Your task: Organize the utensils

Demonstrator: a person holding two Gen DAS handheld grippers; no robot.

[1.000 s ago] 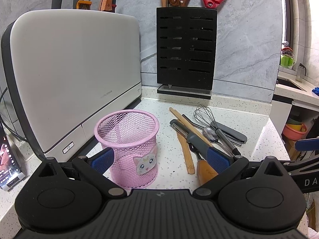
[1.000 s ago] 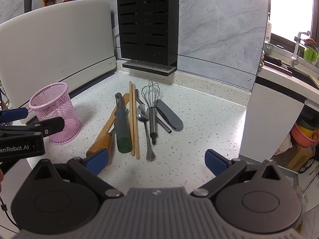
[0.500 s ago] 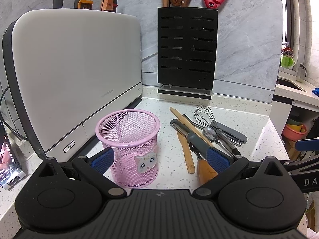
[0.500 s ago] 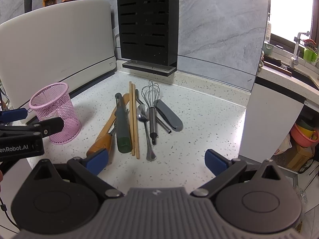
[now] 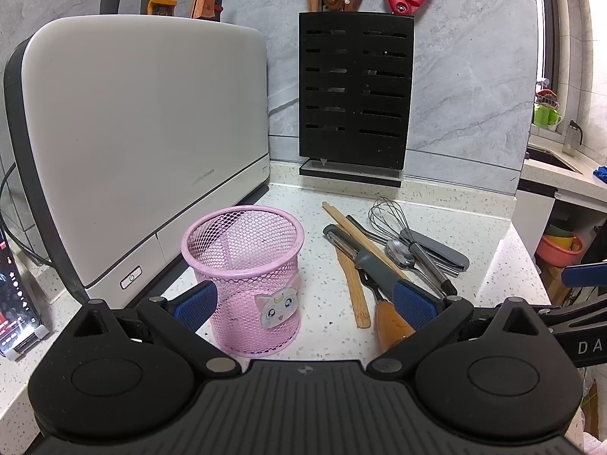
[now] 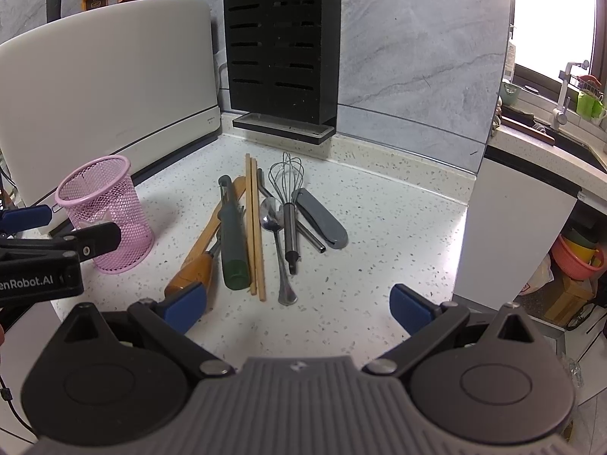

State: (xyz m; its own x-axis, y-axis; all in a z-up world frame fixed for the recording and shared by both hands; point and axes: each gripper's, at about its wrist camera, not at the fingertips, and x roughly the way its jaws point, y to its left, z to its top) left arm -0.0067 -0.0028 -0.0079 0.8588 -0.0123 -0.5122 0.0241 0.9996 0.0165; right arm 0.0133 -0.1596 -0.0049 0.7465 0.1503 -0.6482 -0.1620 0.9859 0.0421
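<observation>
Your left gripper (image 5: 303,303) has its jaws wide, the pink mesh cup (image 5: 246,276) standing between them on the table (image 6: 379,227). Your right gripper (image 6: 297,303), jaws also wide and empty, hangs near the utensils (image 6: 261,223) lying right of the cup.

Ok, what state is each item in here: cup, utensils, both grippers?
Pink mesh cup: upright, empty.
Whisk: lying flat on the counter.
Spoon: lying flat.
Chopsticks: lying flat, side by side.
Left hand-held gripper: open, around the cup.
Right hand-held gripper: open, holding nothing.
</observation>
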